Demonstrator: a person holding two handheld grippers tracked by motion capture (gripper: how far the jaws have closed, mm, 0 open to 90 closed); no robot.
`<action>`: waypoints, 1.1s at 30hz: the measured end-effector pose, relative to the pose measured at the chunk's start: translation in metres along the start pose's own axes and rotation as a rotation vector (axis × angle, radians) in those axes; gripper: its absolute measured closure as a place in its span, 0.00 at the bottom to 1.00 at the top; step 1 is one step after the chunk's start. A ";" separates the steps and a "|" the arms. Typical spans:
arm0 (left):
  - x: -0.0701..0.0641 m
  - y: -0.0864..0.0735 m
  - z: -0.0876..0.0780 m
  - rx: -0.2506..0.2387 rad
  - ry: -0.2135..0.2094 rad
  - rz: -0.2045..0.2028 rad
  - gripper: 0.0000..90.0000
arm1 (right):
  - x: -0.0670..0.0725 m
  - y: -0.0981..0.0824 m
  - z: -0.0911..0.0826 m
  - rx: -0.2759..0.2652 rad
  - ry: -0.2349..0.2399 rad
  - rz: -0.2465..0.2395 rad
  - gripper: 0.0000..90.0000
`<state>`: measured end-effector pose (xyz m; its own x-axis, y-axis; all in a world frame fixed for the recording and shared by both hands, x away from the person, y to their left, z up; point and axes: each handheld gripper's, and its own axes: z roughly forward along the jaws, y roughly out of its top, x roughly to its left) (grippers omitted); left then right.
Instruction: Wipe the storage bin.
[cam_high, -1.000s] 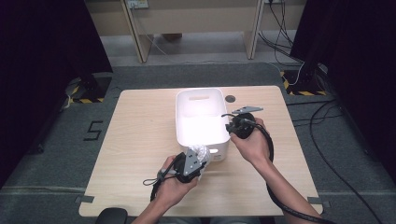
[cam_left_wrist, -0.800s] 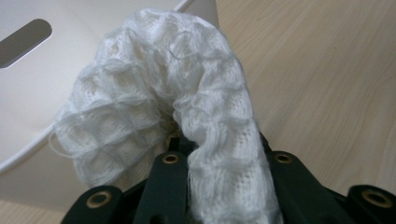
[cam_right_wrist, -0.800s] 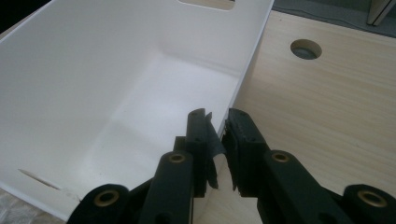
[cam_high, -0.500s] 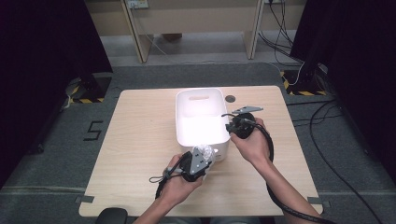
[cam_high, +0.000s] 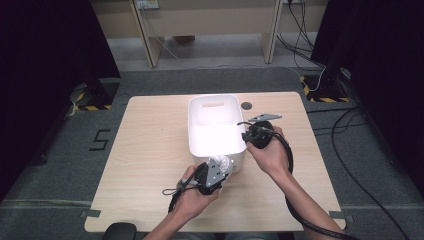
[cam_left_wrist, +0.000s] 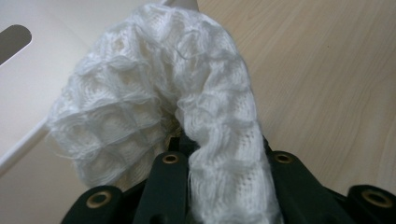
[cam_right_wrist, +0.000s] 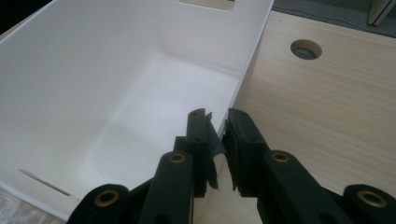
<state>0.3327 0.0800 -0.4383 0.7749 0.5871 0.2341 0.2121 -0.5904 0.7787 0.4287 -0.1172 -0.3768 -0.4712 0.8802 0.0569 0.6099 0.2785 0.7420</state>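
On the wooden desk (cam_high: 150, 150) stands a white bin (cam_high: 216, 126), its long axis running away from the person. The right claw (cam_right_wrist: 218, 135) is clamped on its right wall. The left claw (cam_high: 216, 172), at the bin's near wall, is clamped on a white knitted cloth (cam_left_wrist: 159, 98) bulging upward beyond its jaws.

The high view looks down and forward over the whole table (cam_high: 150, 150). Both gripper views sit close, and all three share the white bin (cam_high: 215, 135)
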 end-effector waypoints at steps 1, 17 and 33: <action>0.000 -0.002 0.002 0.008 -0.001 0.001 0.84 | 0.000 0.000 0.000 0.000 0.000 0.000 0.89; -0.003 -0.016 0.015 0.046 0.002 -0.003 0.84 | 0.000 0.000 0.000 0.000 -0.001 0.000 0.89; -0.004 -0.030 0.030 0.091 -0.003 -0.016 0.84 | 0.000 0.000 -0.001 0.000 -0.001 -0.002 0.89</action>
<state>0.3410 0.0791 -0.4804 0.7727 0.5953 0.2203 0.2774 -0.6288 0.7264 0.4279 -0.1172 -0.3764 -0.4716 0.8801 0.0544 0.6086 0.2802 0.7423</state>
